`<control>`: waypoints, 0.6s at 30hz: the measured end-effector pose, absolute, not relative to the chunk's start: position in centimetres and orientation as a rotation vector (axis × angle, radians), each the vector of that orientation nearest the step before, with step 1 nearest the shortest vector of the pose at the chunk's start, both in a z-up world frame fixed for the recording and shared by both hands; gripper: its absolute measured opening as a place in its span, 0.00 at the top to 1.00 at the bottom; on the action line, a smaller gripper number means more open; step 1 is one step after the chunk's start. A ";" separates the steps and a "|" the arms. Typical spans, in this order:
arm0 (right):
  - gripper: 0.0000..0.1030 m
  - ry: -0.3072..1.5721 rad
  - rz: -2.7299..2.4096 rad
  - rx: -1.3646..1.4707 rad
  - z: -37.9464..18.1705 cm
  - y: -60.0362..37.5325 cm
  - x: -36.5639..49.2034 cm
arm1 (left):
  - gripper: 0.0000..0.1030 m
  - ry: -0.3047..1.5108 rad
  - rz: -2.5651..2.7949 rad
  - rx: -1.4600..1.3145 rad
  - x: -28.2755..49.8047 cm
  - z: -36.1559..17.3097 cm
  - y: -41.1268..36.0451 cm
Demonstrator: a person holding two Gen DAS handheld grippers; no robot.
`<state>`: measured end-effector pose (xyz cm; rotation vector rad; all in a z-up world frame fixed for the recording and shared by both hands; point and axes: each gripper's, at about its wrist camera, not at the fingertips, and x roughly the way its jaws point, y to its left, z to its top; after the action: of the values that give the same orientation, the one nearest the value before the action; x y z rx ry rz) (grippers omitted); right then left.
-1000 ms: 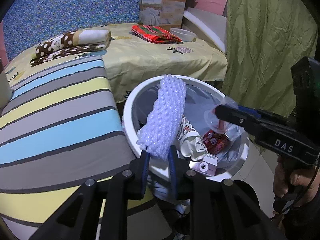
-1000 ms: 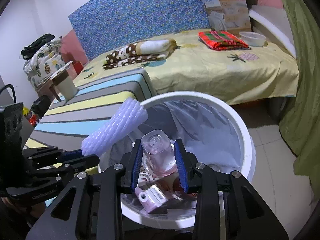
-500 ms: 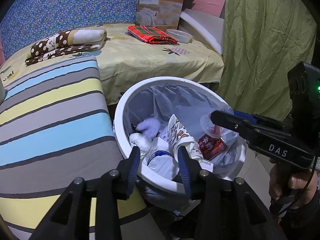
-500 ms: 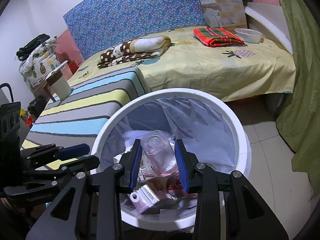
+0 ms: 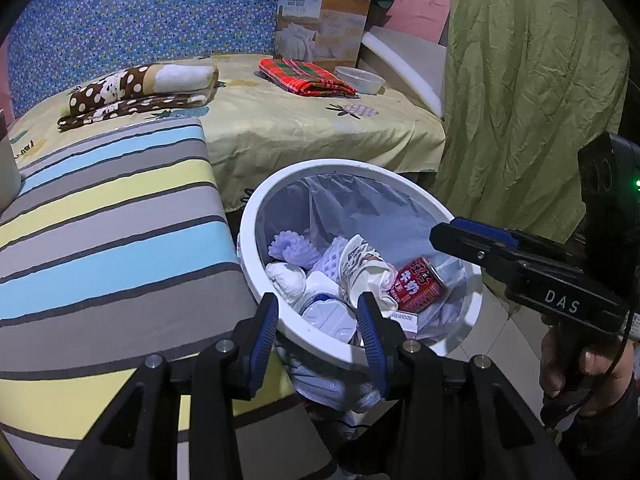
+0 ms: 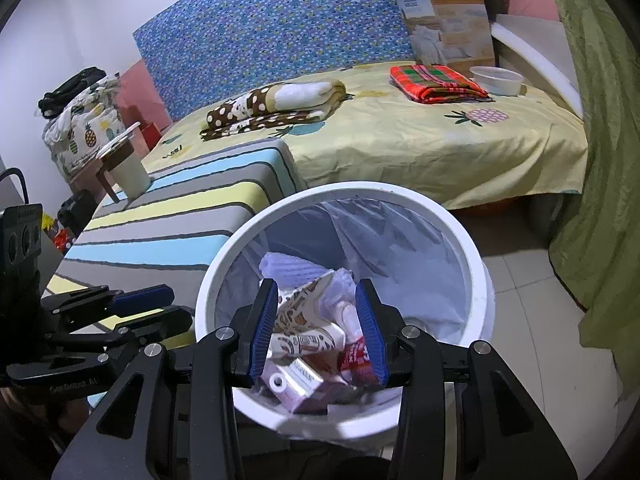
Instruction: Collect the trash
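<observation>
I see the round white bin (image 5: 256, 240) on the floor, right in front of me, between the striped mattress (image 5: 100, 232) on the left and the green curtain (image 5: 528, 100) on the right. Its rim is smooth and hard, and a thin, see-through bag (image 5: 360, 208) lines the inside. The trash sits low in the bin: a bumpy purple foam net (image 5: 290, 246), a crumpled paper cup (image 5: 360, 268) with drawings on it, a shiny red can (image 5: 418, 286), a white plastic lid (image 5: 330, 316) and a small pink carton (image 6: 294, 384).

My left tongs (image 5: 318, 334) hang over the near rim of the bin. They have just been opening, and now the blue ribbed pads (image 5: 264, 334) stand apart with nothing pinched between them. My right tongs (image 6: 316, 330) hang over the bin too. They have also just been opening, the pads are apart, and they hold nothing. In the left view the right tongs reach in over the right rim, and a hand (image 5: 580, 368) grips their handle.

The mattress edge sits just beside the bin's left side, so it is tight there. On the right there is bare tiled floor (image 6: 532, 320) before the curtain. Past the bin is a bed (image 5: 320, 128) with a soft yellow sheet. On it lie a spotted brown blanket (image 5: 140, 88), a folded red cloth (image 5: 306, 76), a white bowl (image 5: 360, 80) and a cardboard box (image 5: 320, 24).
</observation>
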<state>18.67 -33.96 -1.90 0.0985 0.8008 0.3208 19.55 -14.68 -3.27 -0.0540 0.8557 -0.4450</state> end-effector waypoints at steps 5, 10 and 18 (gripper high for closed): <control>0.58 0.792 0.303 0.095 -1.6 -33.6 17.2 | 0.58 0.839 -0.448 -0.048 18.5 -2.8 -14.8; 0.58 0.778 0.283 0.078 -1.2 -33.2 15.7 | 0.55 0.811 -0.453 -0.027 17.2 -2.2 -15.0; 0.58 0.746 0.259 0.072 -0.6 -32.5 13.2 | 0.55 0.784 -0.438 -0.016 14.6 -1.8 -14.7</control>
<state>13.23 -32.46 -0.57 0.0724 0.7459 0.2594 14.61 -14.67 -1.78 -0.0160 0.7845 -0.4381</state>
